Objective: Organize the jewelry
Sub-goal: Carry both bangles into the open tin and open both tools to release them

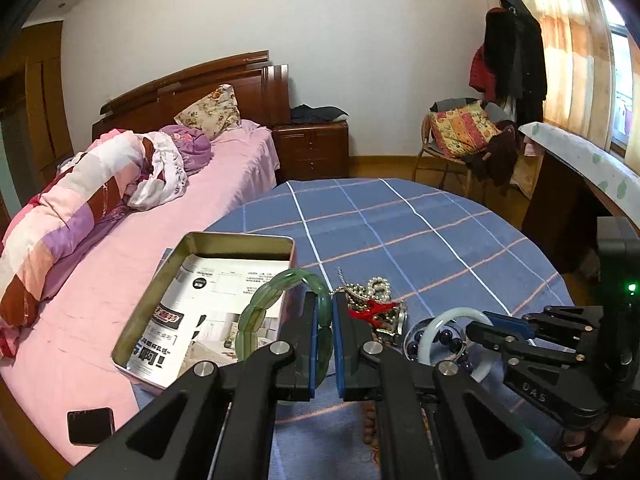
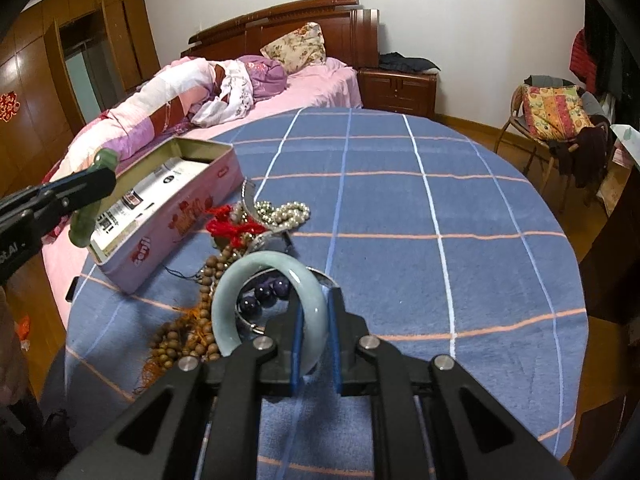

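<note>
— So, what do we have in our left hand-held gripper (image 1: 324,344)?

— We have its blue pads closed on the green beaded bracelet (image 1: 256,312). The bracelet stands upright between them, lifted off the cloth, and its far arc hangs over the near right corner of the open tin box (image 1: 144,304), which sits just ahead and to the left of that gripper.

— And our right hand-held gripper (image 2: 316,344)?

— We see it gripping the pale jade bangle (image 2: 256,272), pads shut on the bangle's right side. The ring tilts up and leans left, away from the fingers.

— What lies beyond it?

— Just behind the bangle we see dark purple beads (image 2: 260,294). To the left of the gripper a string of brown wooden beads (image 2: 188,332) spreads on the blue checked cloth (image 2: 400,200) of the desk. Farther ahead we find a red cord (image 2: 230,224) tangled with a pearl strand (image 2: 286,212).

— Where is the box from the right side?

— Ahead and left of our right gripper, its pink wall (image 2: 176,240) facing us, printed paper (image 2: 160,188) lining the bottom.
</note>
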Action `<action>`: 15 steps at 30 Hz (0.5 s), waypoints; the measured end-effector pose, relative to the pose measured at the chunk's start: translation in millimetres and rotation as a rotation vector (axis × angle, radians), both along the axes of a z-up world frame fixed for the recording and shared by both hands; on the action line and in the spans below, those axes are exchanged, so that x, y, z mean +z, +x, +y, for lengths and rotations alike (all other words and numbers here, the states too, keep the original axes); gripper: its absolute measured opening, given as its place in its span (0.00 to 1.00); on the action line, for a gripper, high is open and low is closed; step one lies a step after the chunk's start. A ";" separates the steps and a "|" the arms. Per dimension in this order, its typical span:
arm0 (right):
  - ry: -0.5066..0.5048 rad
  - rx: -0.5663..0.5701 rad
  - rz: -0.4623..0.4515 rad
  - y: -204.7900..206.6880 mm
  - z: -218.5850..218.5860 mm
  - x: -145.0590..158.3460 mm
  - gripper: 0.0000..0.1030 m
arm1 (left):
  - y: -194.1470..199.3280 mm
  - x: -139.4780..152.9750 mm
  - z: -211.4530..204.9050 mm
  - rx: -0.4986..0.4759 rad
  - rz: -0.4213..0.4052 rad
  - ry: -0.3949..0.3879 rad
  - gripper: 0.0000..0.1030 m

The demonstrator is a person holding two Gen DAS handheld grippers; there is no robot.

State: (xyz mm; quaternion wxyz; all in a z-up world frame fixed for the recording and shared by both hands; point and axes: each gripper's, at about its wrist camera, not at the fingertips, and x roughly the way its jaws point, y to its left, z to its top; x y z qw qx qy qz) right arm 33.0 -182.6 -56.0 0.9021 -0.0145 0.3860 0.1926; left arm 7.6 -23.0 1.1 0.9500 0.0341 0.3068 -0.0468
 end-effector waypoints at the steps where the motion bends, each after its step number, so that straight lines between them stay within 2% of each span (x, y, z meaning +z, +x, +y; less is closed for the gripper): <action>1: 0.003 -0.001 -0.005 -0.6 0.0 2.1 0.14 | 0.0 0.6 0.6 0.000 -0.001 0.000 0.05; 9: 0.038 0.001 -0.025 -0.3 -0.6 16.5 0.14 | -0.5 5.3 5.6 0.009 -0.020 0.011 0.05; 15: 0.044 0.046 -0.007 9.6 14.6 17.6 0.14 | 6.0 9.0 25.4 0.059 -0.027 0.023 0.05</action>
